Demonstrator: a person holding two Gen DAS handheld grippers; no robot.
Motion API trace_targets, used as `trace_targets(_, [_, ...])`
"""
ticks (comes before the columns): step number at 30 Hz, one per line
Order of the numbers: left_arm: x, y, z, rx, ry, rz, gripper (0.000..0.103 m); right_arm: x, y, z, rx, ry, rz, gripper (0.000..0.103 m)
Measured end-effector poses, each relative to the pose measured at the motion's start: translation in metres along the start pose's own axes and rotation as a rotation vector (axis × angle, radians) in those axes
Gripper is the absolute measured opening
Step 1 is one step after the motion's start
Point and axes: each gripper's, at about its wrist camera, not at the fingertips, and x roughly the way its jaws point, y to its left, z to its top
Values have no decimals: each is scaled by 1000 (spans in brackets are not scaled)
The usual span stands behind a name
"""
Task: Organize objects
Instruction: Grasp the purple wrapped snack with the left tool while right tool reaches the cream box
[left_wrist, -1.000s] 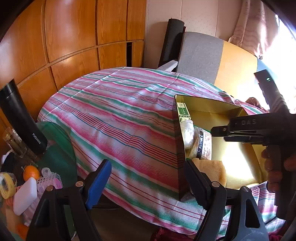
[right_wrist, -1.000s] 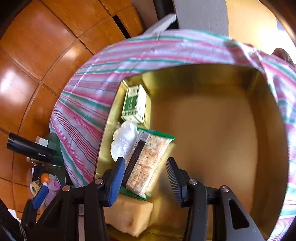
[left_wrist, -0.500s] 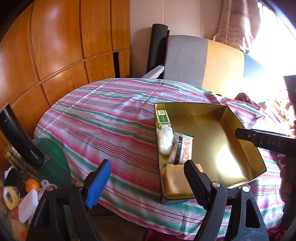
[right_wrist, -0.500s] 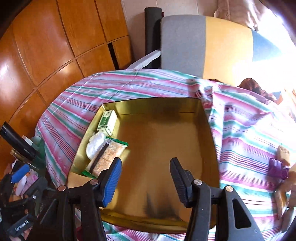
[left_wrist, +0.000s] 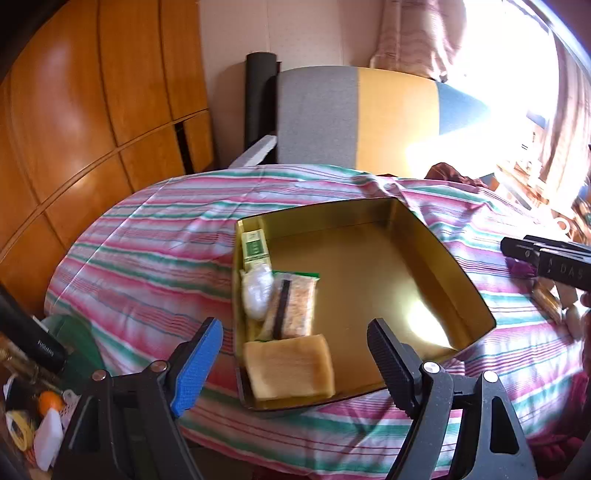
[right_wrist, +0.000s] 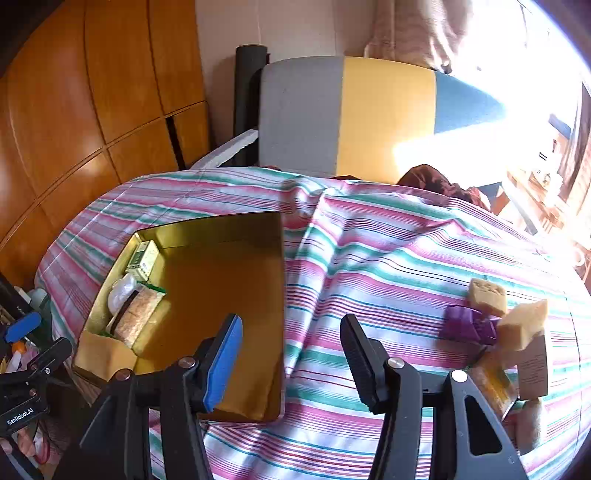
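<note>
A gold tin box (left_wrist: 424, 236) (right_wrist: 221, 225) lies on the striped tablecloth (left_wrist: 155, 251). Along its left side lie a green-white carton (left_wrist: 254, 248), a white bag (left_wrist: 256, 291), a cracker packet (left_wrist: 295, 310) and a tan sponge (left_wrist: 290, 367). My left gripper (left_wrist: 291, 365) is open and empty, hovering at the tin's near edge. My right gripper (right_wrist: 291, 354) is open and empty, above the cloth just right of the tin. Loose items lie at the right: a tan soap bar (right_wrist: 487, 297), a purple wrapper (right_wrist: 467, 325), a tan block (right_wrist: 522, 325) and a brown packet (right_wrist: 533, 365).
A grey, yellow and blue chair back (left_wrist: 354, 118) stands behind the table. Wooden panels (left_wrist: 92, 103) line the left wall. A black flask (left_wrist: 33, 339) and small clutter (left_wrist: 48, 424) sit low at the left. The right window glare washes out detail.
Both grippers have pulled back and up from the tin. The right gripper has swung right, off the tin and over the cloth, bringing the loose items into view.
</note>
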Motion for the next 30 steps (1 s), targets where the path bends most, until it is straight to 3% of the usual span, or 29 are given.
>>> trace_targets(12, [6,-79,19,153,-17,-127,81,-42,-189,-19,314,-48,-250,59])
trace_targets(16, [10,-104,23,193,-6,-167,81,-52,-250,-31,442,-73,-317,73])
trace_targets(22, [15,-150,31,261,10,-235,81,-44,-314,-56,636,-116,-310,73])
trace_targets(27, [33,-199,42,312,67,-294,81,-32,-343,-87,817,-97,-260,73])
trace_targets(30, [54,-228,49,318,125,-338,81,-40,-350,-93,868,-132,-240,73])
